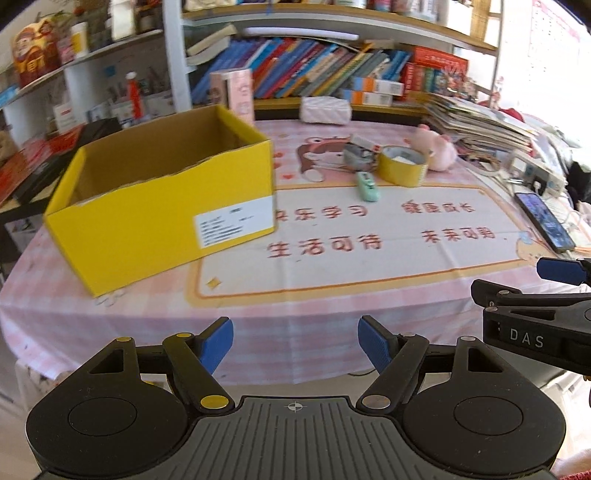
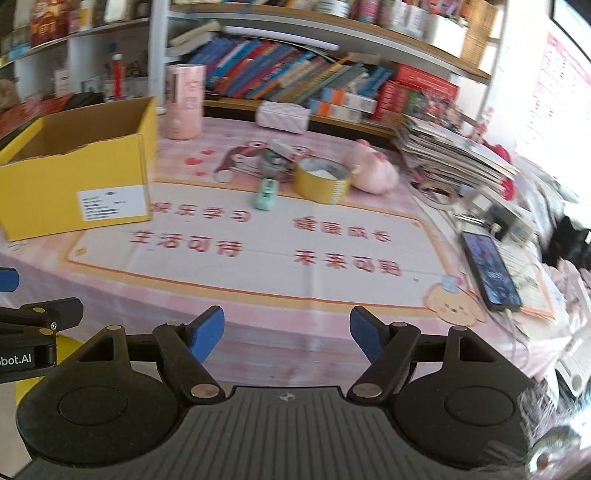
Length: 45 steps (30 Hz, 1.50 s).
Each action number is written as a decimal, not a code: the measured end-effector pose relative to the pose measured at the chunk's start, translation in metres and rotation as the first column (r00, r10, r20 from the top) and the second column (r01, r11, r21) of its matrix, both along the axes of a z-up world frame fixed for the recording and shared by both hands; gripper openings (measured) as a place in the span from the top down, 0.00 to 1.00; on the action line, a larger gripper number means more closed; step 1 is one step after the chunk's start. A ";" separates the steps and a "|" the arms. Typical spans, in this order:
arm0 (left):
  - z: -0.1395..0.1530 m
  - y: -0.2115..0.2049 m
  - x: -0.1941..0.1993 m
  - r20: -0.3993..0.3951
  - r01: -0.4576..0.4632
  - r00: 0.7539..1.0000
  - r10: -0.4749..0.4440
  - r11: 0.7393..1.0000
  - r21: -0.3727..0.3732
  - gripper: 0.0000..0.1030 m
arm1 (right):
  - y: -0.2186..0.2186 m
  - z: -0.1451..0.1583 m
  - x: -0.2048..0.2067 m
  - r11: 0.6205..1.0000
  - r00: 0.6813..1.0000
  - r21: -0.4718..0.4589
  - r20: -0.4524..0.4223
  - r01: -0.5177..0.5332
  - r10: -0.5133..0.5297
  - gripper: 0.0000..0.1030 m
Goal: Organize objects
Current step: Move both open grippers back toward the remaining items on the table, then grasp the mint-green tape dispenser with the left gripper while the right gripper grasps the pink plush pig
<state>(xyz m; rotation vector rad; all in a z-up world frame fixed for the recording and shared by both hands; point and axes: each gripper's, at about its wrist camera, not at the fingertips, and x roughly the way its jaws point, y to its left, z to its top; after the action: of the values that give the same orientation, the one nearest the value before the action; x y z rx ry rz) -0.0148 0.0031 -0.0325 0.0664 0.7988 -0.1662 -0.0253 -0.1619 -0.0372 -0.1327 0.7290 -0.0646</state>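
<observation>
From my feed I see a desk [image 1: 332, 317] under a pink checked cloth, backed by wooden shelves [image 1: 332, 22] crammed with leaning books [image 1: 295, 70] (mostly blue and red spines). A stack of papers [image 2: 454, 155] sits at the right, where hard daylight washes out the wall [image 2: 561, 81].

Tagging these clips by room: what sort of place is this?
Probably a child's study corner at home: crowded shelves of colourful books, a pink cartoon tablecloth, a pink plush pig toy.

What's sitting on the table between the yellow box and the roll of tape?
Only the small mint-green toy, nearer the tape roll than the yellow box; otherwise bare tablecloth. The right wrist view shows it best.
</observation>
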 end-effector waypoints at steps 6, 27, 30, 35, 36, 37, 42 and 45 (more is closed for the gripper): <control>0.002 -0.019 0.013 0.008 0.040 0.999 -0.040 0.999 -0.005 0.25 | -0.020 0.004 0.006 0.999 0.999 -0.009 0.007 0.047 -0.047 0.27; 0.010 -0.070 0.079 0.048 -0.020 0.999 0.022 0.999 -0.034 0.24 | -0.073 0.017 0.080 1.000 0.999 -0.017 0.034 0.001 0.000 0.27; 0.009 -0.082 0.092 0.052 -0.035 0.998 0.036 0.999 -0.037 0.24 | -0.086 0.018 0.098 1.000 0.999 -0.011 0.034 -0.008 0.009 0.27; 0.006 -0.102 0.116 0.043 -0.074 0.996 0.075 0.997 -0.018 0.26 | -0.108 0.018 0.128 0.999 0.999 0.020 0.038 -0.031 0.030 0.27; 0.005 -0.105 0.121 0.040 -0.078 0.996 0.078 0.997 -0.010 0.26 | -0.112 0.017 0.135 0.999 0.999 0.029 0.038 -0.034 0.033 0.27; 0.004 -0.108 0.125 0.033 -0.078 0.996 0.078 0.997 -0.004 0.26 | -0.116 0.017 0.140 0.999 0.999 0.039 0.036 -0.036 0.035 0.27; -0.002 -0.122 0.145 0.006 -0.101 0.995 0.101 0.995 0.022 0.26 | -0.133 0.010 0.169 0.996 0.999 0.085 0.005 -0.040 0.040 0.28; -0.003 -0.127 0.158 0.009 -0.127 0.992 0.126 0.991 0.032 0.27 | -0.139 0.007 0.182 0.994 0.999 0.102 -0.001 -0.049 0.049 0.28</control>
<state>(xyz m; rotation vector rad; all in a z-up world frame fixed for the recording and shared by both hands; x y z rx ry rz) 0.1437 -0.1235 -0.0359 0.0469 0.7967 -0.0330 0.1571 -0.3007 -0.0301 -0.0535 0.7304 0.0196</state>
